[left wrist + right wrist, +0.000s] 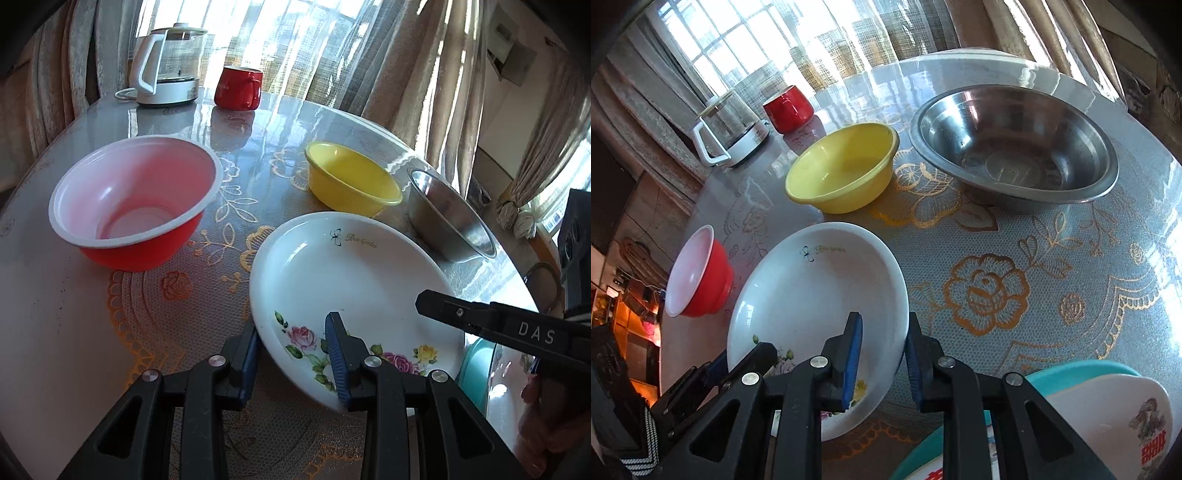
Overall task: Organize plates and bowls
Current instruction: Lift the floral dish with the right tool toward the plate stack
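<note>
1. two claws straddle the white plate rim on the table: left gripper and right gripper, both part open, not squeezing.
2. plate reads "rose garden"; right claw says "das".

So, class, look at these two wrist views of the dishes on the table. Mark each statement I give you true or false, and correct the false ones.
1. The left gripper and the right gripper each straddle the rim of the white flowered plate. True.
2. The red mug sits inside the yellow bowl. False: the red mug stands beside the kettle, and the yellow bowl is empty.
3. The steel bowl is empty. True.
4. The red bowl is stacked in the steel bowl. False: it stands alone on the table.
</note>
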Demonstrator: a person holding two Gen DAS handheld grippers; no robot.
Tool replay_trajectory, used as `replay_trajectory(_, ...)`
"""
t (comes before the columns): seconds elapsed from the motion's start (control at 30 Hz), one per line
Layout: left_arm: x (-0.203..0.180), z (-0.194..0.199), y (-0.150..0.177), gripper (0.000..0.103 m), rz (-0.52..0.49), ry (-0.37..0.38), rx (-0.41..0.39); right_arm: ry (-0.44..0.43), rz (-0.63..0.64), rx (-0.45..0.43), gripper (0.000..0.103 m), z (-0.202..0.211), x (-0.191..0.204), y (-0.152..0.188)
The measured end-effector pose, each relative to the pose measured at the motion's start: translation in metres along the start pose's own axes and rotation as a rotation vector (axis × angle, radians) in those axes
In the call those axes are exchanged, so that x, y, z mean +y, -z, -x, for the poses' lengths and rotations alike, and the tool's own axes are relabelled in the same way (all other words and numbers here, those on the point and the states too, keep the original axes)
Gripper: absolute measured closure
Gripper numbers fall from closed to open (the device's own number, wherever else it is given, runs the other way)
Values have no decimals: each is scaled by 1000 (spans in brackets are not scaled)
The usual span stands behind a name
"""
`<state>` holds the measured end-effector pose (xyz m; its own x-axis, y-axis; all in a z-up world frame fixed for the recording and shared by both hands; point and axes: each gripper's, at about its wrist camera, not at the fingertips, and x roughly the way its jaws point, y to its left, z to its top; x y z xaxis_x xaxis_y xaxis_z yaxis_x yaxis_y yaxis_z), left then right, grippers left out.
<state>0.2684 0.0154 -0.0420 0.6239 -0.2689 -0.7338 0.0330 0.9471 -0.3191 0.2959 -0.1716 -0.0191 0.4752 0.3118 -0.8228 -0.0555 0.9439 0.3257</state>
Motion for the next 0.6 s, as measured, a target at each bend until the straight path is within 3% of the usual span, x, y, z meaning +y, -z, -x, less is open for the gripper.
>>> replay_trajectory(0.1, 2, 1, 0, 69, -3, -16, -4, 2, 26, 12, 78, -4, 9, 1)
replay_trajectory(0.4, -5, 2, 2, 69, -63, -82, -27, 142, 141, -23, 80, -7, 30, 12)
replay_trajectory(0.6, -5, 5, 2, 69, -58, -76, -37, 95, 75, -35, 79, 5, 23, 16)
